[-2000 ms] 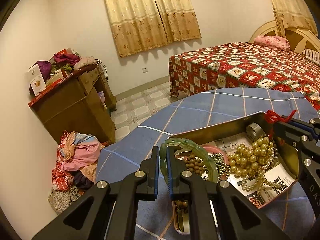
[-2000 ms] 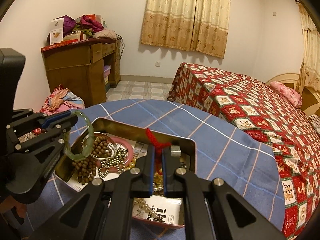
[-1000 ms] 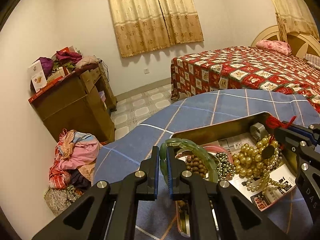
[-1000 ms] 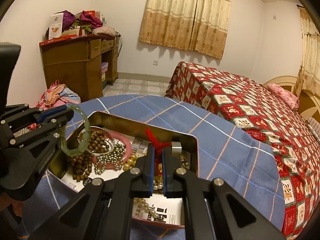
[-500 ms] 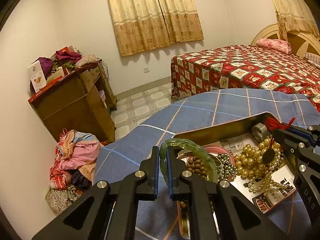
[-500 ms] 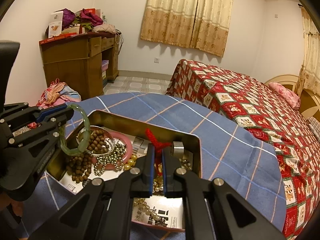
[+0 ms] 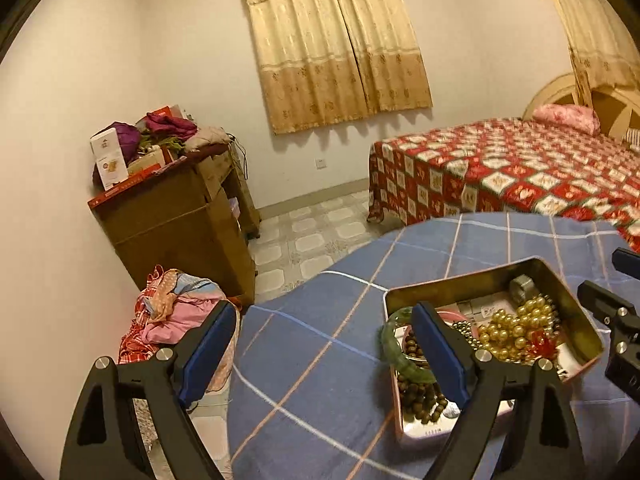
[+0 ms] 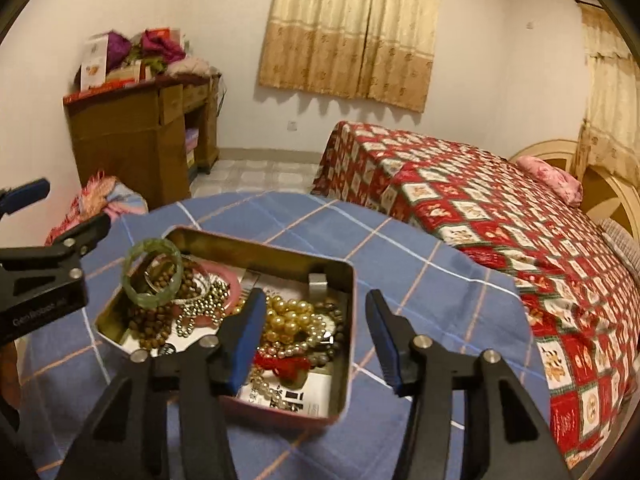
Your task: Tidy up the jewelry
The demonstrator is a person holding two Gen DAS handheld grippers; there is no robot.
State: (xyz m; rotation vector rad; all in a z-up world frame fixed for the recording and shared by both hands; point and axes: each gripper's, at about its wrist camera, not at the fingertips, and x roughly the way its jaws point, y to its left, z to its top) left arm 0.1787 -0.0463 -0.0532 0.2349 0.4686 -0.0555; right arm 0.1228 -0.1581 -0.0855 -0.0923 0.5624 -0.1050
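An open metal tin (image 8: 260, 246) of jewelry sits on the blue plaid tablecloth (image 8: 420, 276). A green jade bangle (image 8: 152, 272) leans inside the tin at its left end, over brown wooden beads (image 8: 152, 320). A red knotted cord (image 8: 280, 364) lies on the gold pearls (image 8: 288, 320). My right gripper (image 8: 316, 298) hovers above the tin's near right part, its jaws opening, nothing between them. My left gripper (image 7: 322, 312) is back from the tin's left end, jaws opening wide and empty. In the left wrist view, its right finger partly hides the bangle (image 7: 390, 344).
The round table's edge (image 7: 256, 312) drops off to the left, with a heap of clothes (image 7: 172, 312) on the floor below. A wooden desk (image 7: 176, 224) stands by the wall. A bed with a red quilt (image 8: 500, 216) lies right of the table.
Both grippers opened and drew back and up. The green bangle left the left gripper and now rests in the tin. The red cord left the right gripper and lies on the pearls.
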